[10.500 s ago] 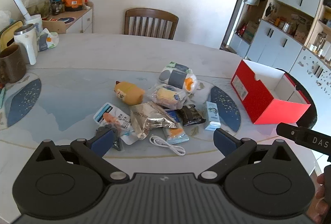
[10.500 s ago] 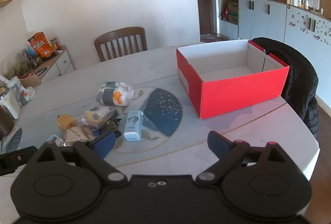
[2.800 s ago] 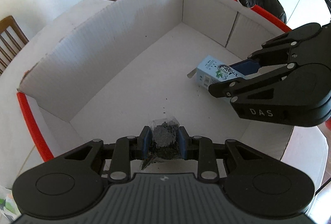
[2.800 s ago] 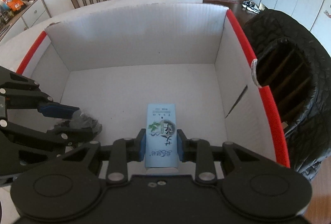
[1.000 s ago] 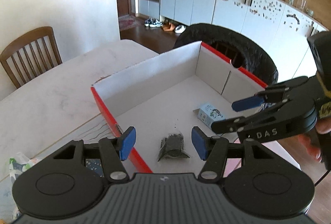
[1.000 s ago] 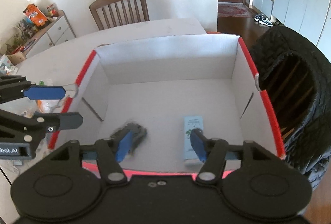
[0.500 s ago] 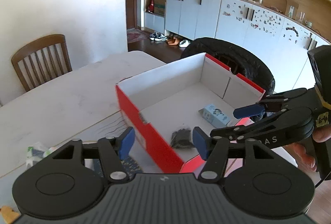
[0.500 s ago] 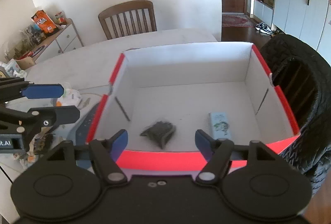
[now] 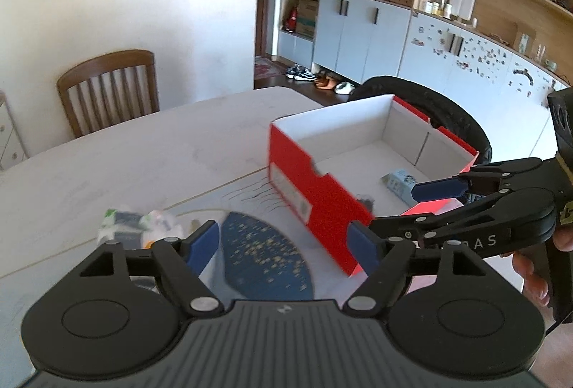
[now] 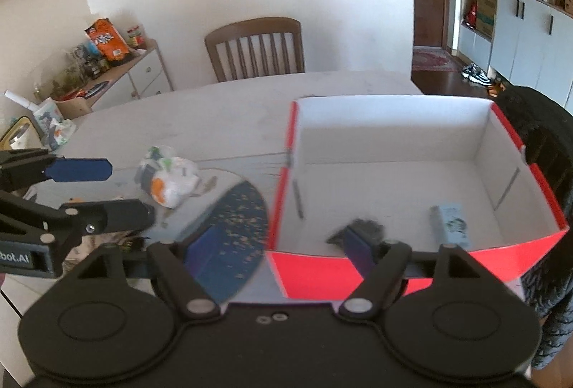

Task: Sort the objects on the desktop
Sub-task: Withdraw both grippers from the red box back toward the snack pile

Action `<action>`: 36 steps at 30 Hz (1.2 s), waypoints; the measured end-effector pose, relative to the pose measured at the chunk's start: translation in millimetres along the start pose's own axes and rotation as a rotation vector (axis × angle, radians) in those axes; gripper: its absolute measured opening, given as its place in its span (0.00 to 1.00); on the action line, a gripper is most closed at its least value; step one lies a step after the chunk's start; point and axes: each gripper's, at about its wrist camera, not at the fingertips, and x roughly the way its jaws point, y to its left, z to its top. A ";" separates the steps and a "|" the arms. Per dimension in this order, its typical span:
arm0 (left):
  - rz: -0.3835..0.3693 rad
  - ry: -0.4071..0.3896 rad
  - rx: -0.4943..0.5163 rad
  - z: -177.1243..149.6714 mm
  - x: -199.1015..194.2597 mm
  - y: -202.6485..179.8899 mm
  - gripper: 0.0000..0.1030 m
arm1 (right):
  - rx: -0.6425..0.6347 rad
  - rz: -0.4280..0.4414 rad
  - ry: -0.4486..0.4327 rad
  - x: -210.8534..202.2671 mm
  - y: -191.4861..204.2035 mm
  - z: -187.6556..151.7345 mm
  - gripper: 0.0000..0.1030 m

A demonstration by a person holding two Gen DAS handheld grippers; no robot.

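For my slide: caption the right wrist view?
Open right tongs before red box holding blue carton and dark packet.

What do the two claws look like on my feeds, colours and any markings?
Both are matte black plastic with scissor-like linkages, silver pivot screws and flat blue finger pads. The left claw has a ribbed grey housing with a small white logo; seen from the right wrist it reads "bot.AI". The right claw shows "DAS" lettering in the left view, with a bare hand behind it.
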 end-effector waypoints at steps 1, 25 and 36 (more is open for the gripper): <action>0.001 -0.001 -0.008 -2.8 -2.9 4.6 0.80 | -0.003 0.000 0.000 1.0 4.6 0.0 0.76; 0.115 0.001 -0.155 -82.2 -53.7 103.7 0.97 | -0.057 0.051 0.040 44.9 112.0 -13.4 0.77; 0.209 0.005 -0.195 -113.5 -69.0 138.1 0.97 | -0.087 0.060 0.078 70.0 140.9 -20.4 0.77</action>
